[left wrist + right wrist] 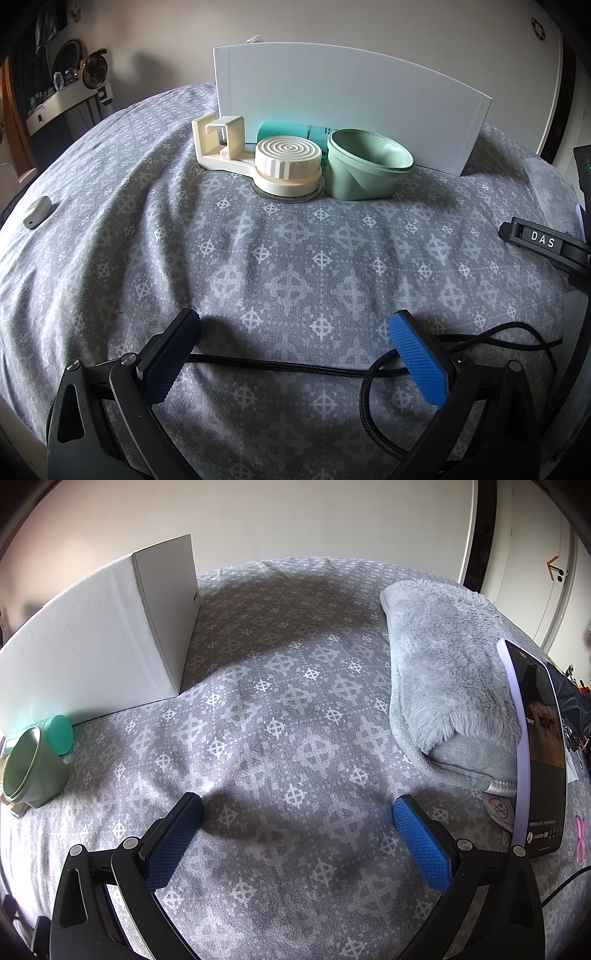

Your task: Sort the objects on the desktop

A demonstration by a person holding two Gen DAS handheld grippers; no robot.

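In the left wrist view a white box [347,110] stands upright at the back of the grey patterned cloth [295,258]. In front of it sit a cream holder with a ribbed round cap [286,162], a pale green cup [364,162] and a teal tube [291,131] lying behind them. My left gripper [295,332] is open and empty, well short of them. My right gripper [297,814] is open and empty over bare cloth. The right wrist view shows the box [92,638], the green cup [31,768] and the teal tube [59,734] at far left.
A black braided cable [295,365] lies across the cloth by the left gripper. A small white case [37,212] lies at far left. A folded grey fleece towel [447,679] and a propped phone [535,757] stand at right. The other gripper's black body [546,243] shows at the right edge.
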